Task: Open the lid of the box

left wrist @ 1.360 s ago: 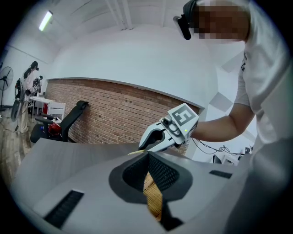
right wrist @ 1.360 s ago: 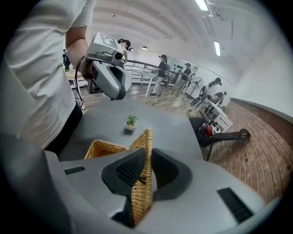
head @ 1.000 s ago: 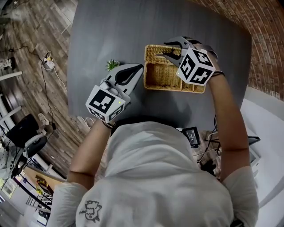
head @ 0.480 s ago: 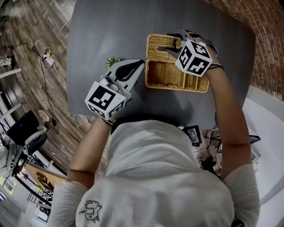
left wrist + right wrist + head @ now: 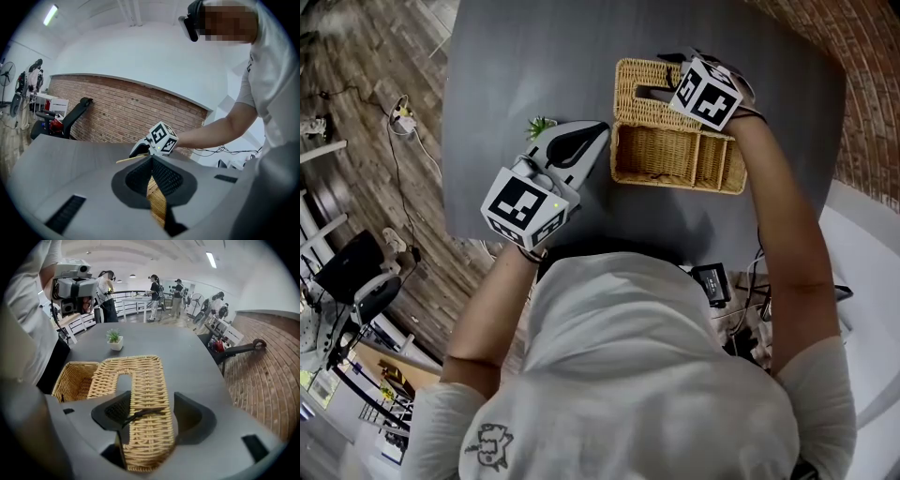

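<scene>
The wicker box [image 5: 678, 157] stands open on the dark table [image 5: 534, 56], its compartments showing. Its lid [image 5: 643, 87] lies folded back flat behind it. My right gripper [image 5: 662, 90] hovers over the lid's far part. In the right gripper view the lid [image 5: 140, 390] and its thin dark pull tab [image 5: 140, 412] sit between the jaws, which have just been opening and stand wide, pads apart from the wicker. My left gripper [image 5: 598, 134] is shut, its tips at the box's left side; wicker [image 5: 154, 197] shows below its joined pads.
A small potted plant [image 5: 540, 126] stands left of the box, close to my left gripper. The table's near edge runs just under the box. Cables and a black adapter [image 5: 710, 284] lie off the table. A brick wall and a chair [image 5: 239, 348] are beyond.
The right gripper has moved away over the box's far side and lower, its jaws opening. The lid went from tilted to flat behind the box. The left gripper stayed put.
</scene>
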Action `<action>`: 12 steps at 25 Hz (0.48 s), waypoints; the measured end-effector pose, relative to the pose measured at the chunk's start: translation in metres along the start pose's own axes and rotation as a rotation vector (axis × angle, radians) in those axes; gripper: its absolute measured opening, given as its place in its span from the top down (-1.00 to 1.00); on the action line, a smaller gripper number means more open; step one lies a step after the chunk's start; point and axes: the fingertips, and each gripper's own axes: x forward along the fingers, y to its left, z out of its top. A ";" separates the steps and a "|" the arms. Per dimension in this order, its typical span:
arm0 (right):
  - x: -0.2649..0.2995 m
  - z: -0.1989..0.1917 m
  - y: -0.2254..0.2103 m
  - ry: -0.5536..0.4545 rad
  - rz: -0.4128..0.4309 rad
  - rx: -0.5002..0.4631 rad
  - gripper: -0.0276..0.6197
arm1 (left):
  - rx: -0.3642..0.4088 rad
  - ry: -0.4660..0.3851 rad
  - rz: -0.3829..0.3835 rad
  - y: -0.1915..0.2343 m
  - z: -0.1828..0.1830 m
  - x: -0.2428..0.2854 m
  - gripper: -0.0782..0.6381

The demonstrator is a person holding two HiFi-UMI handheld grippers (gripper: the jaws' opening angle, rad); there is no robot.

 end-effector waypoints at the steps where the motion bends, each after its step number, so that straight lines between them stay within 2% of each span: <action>1: 0.005 -0.002 0.000 0.005 -0.001 -0.001 0.01 | -0.001 0.001 0.000 0.000 0.000 -0.001 0.75; 6: 0.013 -0.006 -0.002 0.013 -0.021 0.008 -0.01 | -0.005 0.006 0.004 0.003 0.000 -0.004 0.75; 12: -0.006 -0.002 0.002 -0.022 -0.049 0.033 0.00 | 0.003 0.006 0.010 0.000 0.000 -0.009 0.75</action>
